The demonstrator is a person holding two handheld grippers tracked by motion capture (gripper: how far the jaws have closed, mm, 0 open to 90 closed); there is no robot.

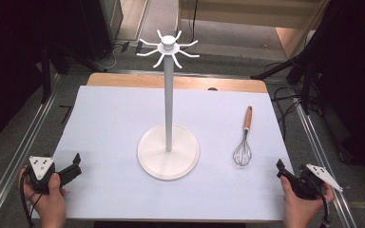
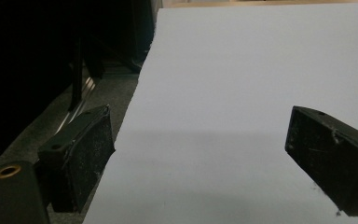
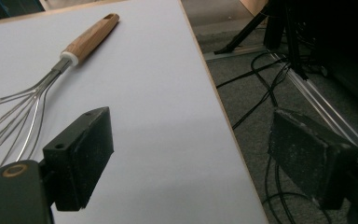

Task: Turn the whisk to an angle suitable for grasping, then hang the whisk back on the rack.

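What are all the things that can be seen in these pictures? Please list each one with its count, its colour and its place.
whisk: one, steel wires with a wooden handle, lying flat on the right part of the board, handle pointing away from the person.
hook stand: one, white, upright at the middle of the board, round base, curved hooks at the top.
board: one, white top with a wooden edge, under everything.
floor cables: several, black, on the grey floor right of the board.
left tongs: one, black, near left corner, jaws open, nothing between them.
right tongs: one, black, near right corner, jaws open, nothing between them.
hands: two, holding the tongs.
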